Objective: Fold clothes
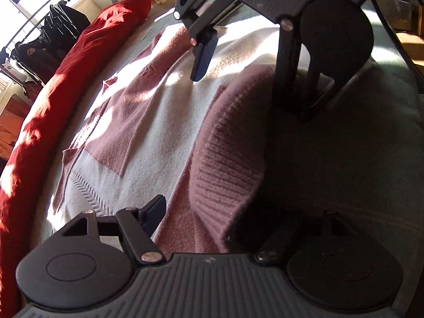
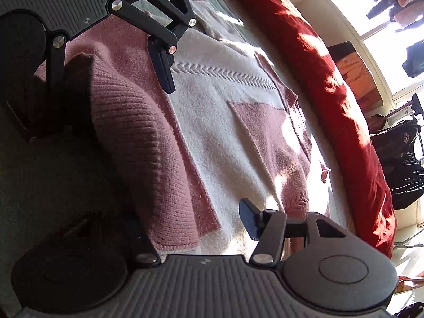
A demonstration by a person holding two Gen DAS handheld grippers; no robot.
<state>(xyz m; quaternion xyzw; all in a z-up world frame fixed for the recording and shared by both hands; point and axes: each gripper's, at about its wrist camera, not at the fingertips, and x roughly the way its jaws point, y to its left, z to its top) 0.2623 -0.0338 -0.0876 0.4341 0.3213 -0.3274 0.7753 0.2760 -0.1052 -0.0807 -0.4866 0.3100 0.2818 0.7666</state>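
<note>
A pink and cream knit sweater (image 1: 148,132) lies spread flat, its pink ribbed hem (image 1: 225,164) folded up into a raised ridge. The left gripper (image 1: 201,220) and the right gripper (image 2: 196,228) face each other from opposite ends of that ridge. Both stand spread, each straddling the hem. The sunlit pad of each sits clear of the fold on the cream side. The other finger is lost in shadow on the far side, so contact there cannot be told.

Under the sweater is a grey bed sheet (image 1: 344,159), dark on the shaded side of both grippers. Beyond the cream side runs a long red duvet (image 1: 53,92), patched with sun.

The left wrist view shows, past the duvet, a clothes rail (image 1: 39,13) hung with dark jackets (image 1: 47,42). The right wrist view shows bright window panes (image 2: 384,13), an orange pile (image 2: 357,79) below them, and the sweater's herringbone stitch line (image 2: 225,75) clearly.
</note>
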